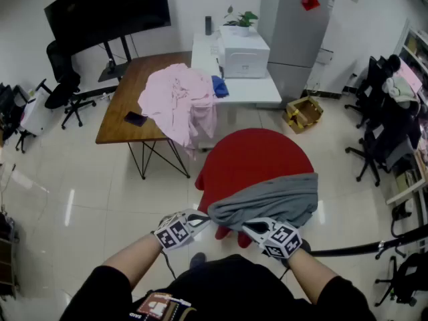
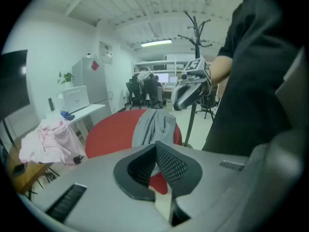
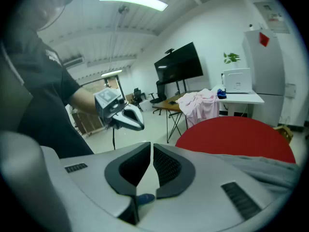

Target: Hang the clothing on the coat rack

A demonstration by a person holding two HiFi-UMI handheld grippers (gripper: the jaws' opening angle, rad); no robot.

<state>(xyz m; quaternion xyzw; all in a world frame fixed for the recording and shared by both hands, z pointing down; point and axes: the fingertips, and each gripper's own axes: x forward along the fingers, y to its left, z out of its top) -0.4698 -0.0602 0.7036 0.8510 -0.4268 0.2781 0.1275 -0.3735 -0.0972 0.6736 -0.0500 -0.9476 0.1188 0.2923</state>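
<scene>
I judge this the pick-up step. The grey garment (image 1: 267,202) lies draped over the near edge of the round red counter (image 1: 254,154), not yet lifted. My left claw (image 1: 200,217) is clenched, apparently pinching the garment's bunched end. My right claw (image 1: 249,230) is closed with nothing in it, just beside the cloth. Next I should raise the garment clear and carry it to the coat rack (image 2: 195,30), which stands off to my right, aiming the garment at a hook.

Around me: shiny pale tile floor (image 1: 80,206), wooden table (image 1: 120,105), black TV (image 1: 110,9), grey fridge (image 1: 297,32), white walls (image 1: 194,5).
</scene>
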